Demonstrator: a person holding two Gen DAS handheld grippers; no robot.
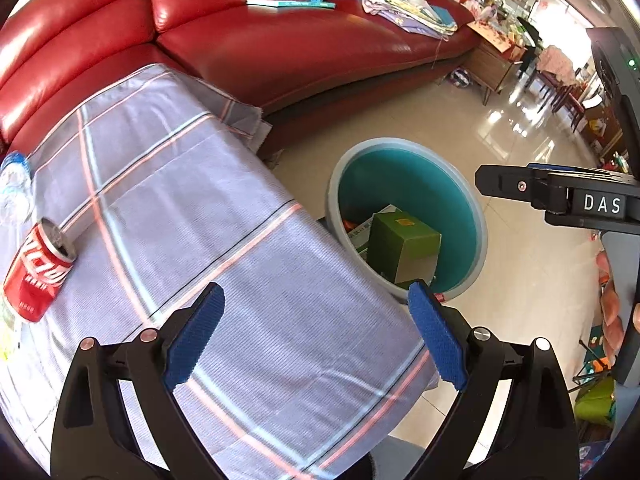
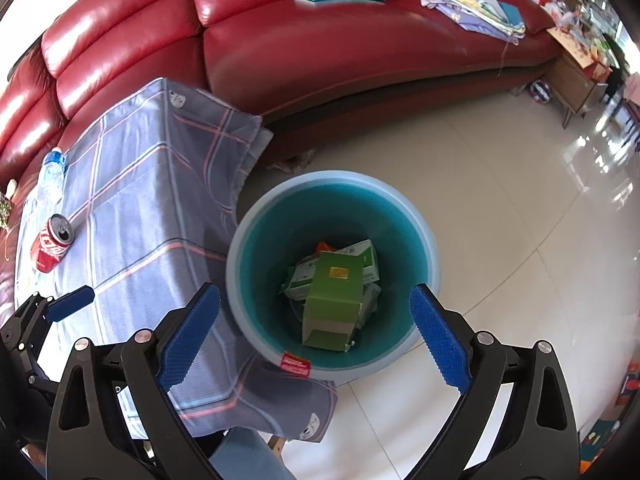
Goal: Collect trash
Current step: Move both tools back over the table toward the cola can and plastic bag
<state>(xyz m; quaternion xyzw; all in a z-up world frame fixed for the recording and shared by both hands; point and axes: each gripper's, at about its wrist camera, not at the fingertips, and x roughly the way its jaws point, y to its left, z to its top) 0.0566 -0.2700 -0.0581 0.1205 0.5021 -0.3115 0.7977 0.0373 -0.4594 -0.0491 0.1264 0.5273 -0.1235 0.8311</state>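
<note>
Left wrist view: left tongs (image 1: pixel 316 332) were spread wide with nothing between the pads, over the checked cloth on the tabletop (image 1: pixel 192 216). Red cola can (image 1: pixel 38 270) stood at 9 o'clock, clear plastic bottle (image 1: pixel 14 186) just beyond it. Teal bin (image 1: pixel 464 200) sat on the floor at 1 o'clock, green carton (image 1: pixel 404 250) inside.

Right wrist view: right tongs (image 2: pixel 314 334) were fully apart, empty, above the bin (image 2: pixel 256 240). Carton (image 2: pixel 334 296) lay on other boxes inside. Can (image 2: pixel 52 244) at 9 o'clock.
</note>
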